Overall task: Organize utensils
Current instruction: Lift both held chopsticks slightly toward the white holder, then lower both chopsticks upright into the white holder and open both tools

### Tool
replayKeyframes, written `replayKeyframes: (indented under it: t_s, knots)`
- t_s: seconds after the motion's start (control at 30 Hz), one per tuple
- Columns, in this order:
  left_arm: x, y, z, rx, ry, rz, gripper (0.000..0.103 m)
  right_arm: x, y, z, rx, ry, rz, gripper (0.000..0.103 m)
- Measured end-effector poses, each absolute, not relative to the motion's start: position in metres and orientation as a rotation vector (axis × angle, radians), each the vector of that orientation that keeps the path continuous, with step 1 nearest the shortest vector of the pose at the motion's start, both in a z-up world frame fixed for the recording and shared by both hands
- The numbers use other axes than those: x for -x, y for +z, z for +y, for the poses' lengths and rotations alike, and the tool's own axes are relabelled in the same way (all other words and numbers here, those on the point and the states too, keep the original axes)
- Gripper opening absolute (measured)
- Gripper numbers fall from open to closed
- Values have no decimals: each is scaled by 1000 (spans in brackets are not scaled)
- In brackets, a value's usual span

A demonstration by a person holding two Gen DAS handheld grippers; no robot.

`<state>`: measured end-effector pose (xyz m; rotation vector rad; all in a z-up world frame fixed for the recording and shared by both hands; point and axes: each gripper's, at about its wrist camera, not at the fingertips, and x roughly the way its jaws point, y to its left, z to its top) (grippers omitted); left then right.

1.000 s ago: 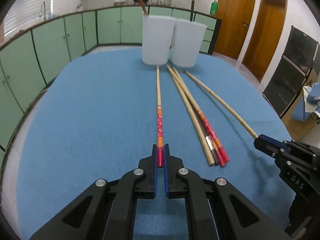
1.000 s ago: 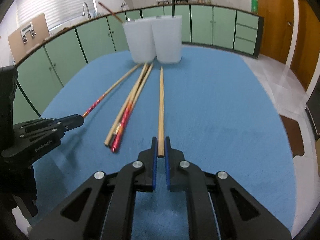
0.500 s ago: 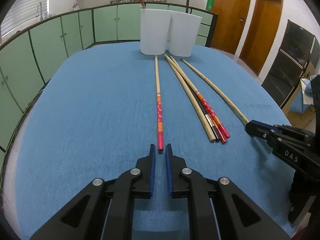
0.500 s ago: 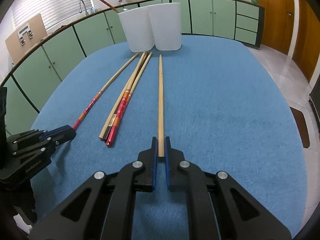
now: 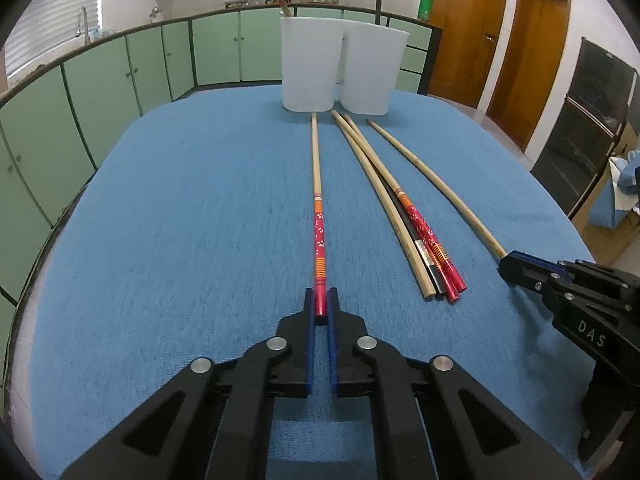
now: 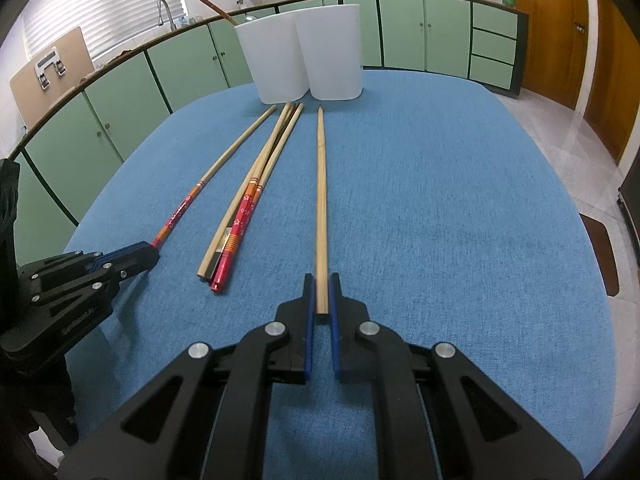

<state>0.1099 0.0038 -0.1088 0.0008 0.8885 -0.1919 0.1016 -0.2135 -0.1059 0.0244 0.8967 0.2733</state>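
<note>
Several long chopsticks lie on the blue table. My left gripper [image 5: 320, 302] has its jaws closed around the red end of a red-patterned chopstick [image 5: 318, 216]. My right gripper [image 6: 321, 290] has its jaws closed around the near end of a plain bamboo chopstick [image 6: 321, 184]. A bundle of chopsticks [image 5: 408, 220] lies between them, also in the right wrist view [image 6: 240, 216]. Two white cups [image 5: 310, 68] [image 5: 370, 74] stand at the far end, a chopstick standing in each. The right gripper also shows in the left wrist view [image 5: 508, 264], the left gripper in the right wrist view [image 6: 150, 254].
The blue table [image 5: 160, 240] is oval with rounded edges. Green kitchen cabinets [image 5: 100, 80] surround it at the left and back. Wooden doors [image 5: 532, 40] and a dark cabinet [image 5: 592, 120] stand at the right.
The left gripper moved forward from just behind the red chopstick end, so the end now sits between its jaws. The right gripper stayed on the bamboo chopstick.
</note>
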Motion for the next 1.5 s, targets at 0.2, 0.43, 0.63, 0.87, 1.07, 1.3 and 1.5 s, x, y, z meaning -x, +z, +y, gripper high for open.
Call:
replayKeyframes:
  t_s: [0.2, 0.43, 0.63, 0.87, 1.07, 1.3, 1.5]
  knots:
    - [-99, -79, 5, 5, -213, 839, 5, -97, -81, -220, -23, 276, 823, 6]
    - [-81, -10, 14, 2, -227, 680, 5, -97, -22, -227, -7, 278, 686, 6]
    - [-87, 43, 23, 25, -244, 555, 5, -109, 34, -230, 5, 313, 585, 6]
    - [-118, 75, 15, 10, -274, 498, 5, -139, 89, -226, 31, 367, 549, 6]
    - [-147, 86, 13, 27, -304, 487, 5, -160, 115, -224, 56, 394, 543, 6]
    - [-163, 121, 12, 28, -312, 405, 5, -192, 166, -227, 19, 409, 458, 6]
    - [-198, 169, 7, 14, -288, 275, 5, -232, 205, -225, 5, 374, 344, 6]
